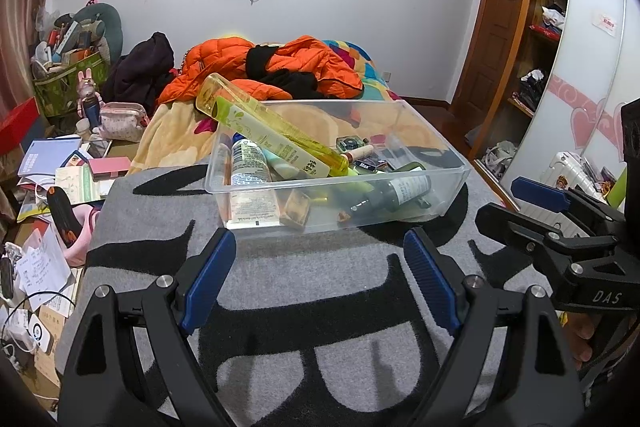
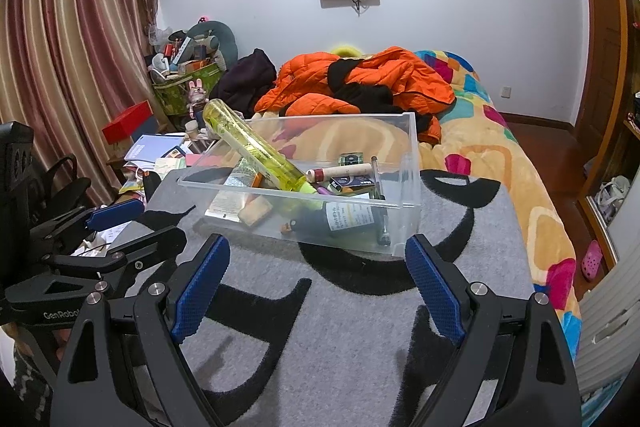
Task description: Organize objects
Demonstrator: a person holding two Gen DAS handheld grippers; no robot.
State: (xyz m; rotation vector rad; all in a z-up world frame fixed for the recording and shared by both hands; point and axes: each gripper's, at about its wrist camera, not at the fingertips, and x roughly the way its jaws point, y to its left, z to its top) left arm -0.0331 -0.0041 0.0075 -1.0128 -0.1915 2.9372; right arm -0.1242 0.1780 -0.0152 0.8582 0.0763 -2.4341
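You're at the start or between picks: both claws hover over the grey-and-black rug [image 1: 304, 291], short of the clear plastic bin [image 1: 452, 163], and neither holds anything. Your left claw [image 1: 320, 279] is spread wide, its ribbed blue pads well apart; your right claw [image 2: 318, 283] is spread just as wide.

The things to sort are all in the bin, which sits on the rug with the bed beyond it. A long yellow translucent bottle [image 1: 272, 125] leans tilted, its base poking over the far-left rim and its neck pointing down into the pile. Under it lie a clear bottle with a white label [image 1: 248, 163], a dark green glass bottle [image 1: 388, 193] on its side near the front wall, a flat cream tube [image 1: 250, 209] and a small tan block [image 1: 298, 209]. Small boxes and a slim wooden-looking stick [image 2: 344, 171] sit at the far side.

Your next move likely calls for reaching over the near rim. The yellow bottle looks easiest; being smooth and round, it may roll in the pads.
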